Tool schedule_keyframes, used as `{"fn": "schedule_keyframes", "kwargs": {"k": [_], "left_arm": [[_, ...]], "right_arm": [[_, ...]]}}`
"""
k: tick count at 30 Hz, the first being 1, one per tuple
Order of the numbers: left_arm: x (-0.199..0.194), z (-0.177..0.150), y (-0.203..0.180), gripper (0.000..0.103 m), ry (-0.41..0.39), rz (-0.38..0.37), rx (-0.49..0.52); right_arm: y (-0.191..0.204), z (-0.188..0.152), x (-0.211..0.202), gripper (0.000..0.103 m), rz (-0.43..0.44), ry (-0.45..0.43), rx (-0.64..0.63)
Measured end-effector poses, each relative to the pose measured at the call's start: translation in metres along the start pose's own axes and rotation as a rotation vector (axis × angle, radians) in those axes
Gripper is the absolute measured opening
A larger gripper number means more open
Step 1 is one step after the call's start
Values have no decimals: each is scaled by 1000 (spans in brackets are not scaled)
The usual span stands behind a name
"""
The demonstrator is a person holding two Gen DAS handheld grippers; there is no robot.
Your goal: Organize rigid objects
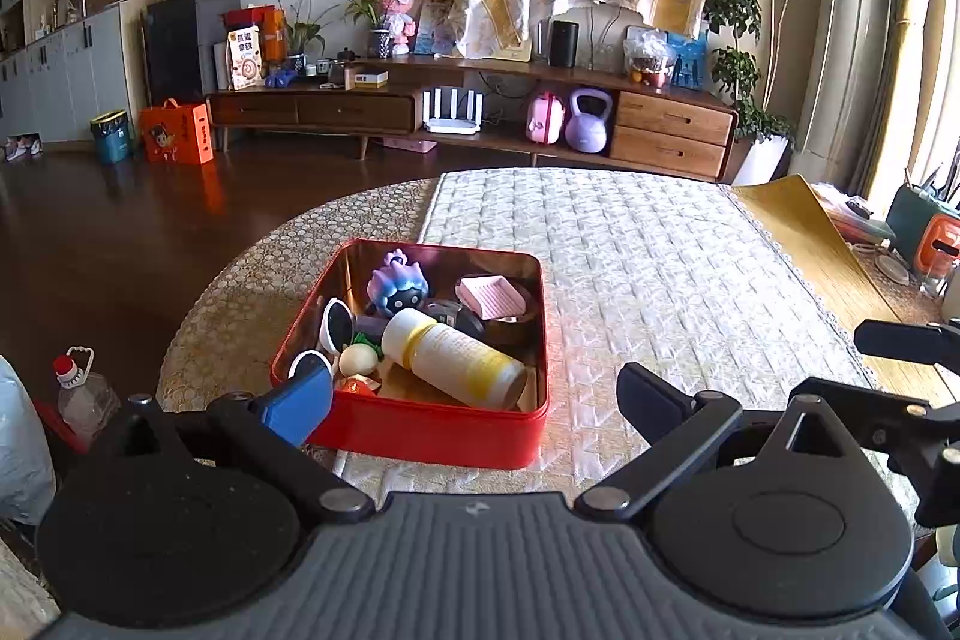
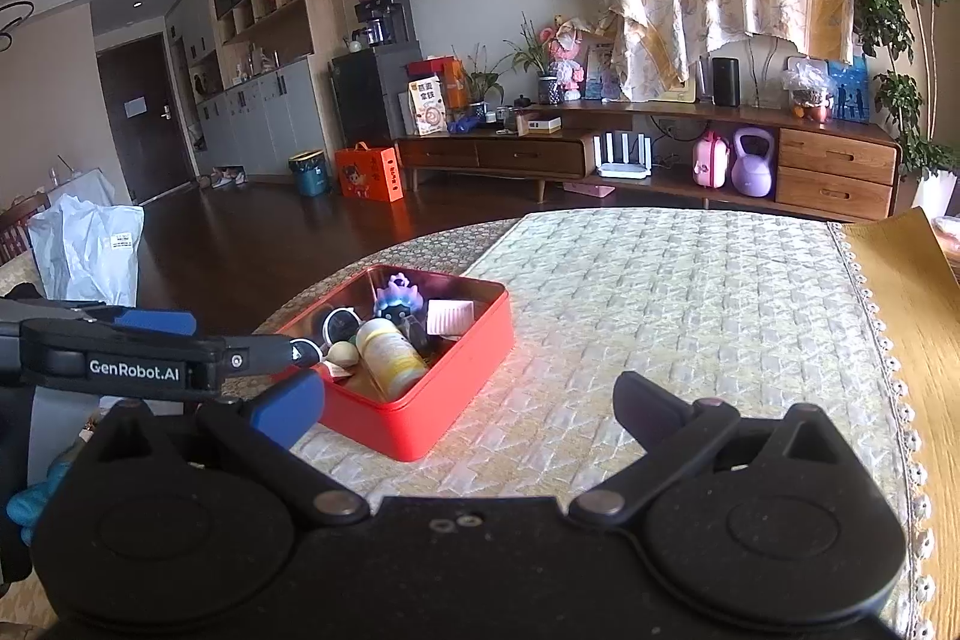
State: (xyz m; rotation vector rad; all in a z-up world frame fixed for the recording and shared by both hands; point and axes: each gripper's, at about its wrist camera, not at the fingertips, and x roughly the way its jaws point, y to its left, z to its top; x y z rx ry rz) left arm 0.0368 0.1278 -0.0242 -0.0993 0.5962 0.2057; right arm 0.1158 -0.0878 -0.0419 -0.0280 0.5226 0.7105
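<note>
Sitting at the left on the quilted table (image 1: 660,250): red tin (image 1: 432,436) holding a white bottle (image 1: 456,358), purple toy (image 1: 396,283) and pink block (image 1: 489,295). Hovering just near of it, left gripper (image 1: 474,400) gaping wide, nothing between its fingers. Hanging further right, right gripper (image 2: 468,406) likewise spread apart and gripping nothing.

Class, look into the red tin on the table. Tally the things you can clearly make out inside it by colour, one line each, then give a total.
White and yellow, bottle: 1
Purple and blue, toy: 1
Pink, ridged block: 1
Cream, ball: 1
Black with white rim, discs: 2
Total: 6
More lies under these in the tin, too hidden to count.
</note>
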Motion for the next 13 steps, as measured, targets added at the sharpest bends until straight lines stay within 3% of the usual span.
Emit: {"fn": "schedule_keyframes", "kwargs": {"k": [13], "left_arm": [[-4, -6, -9, 102, 4, 26, 9]], "right_arm": [[-6, -5, 0, 103, -9, 5, 20]]}}
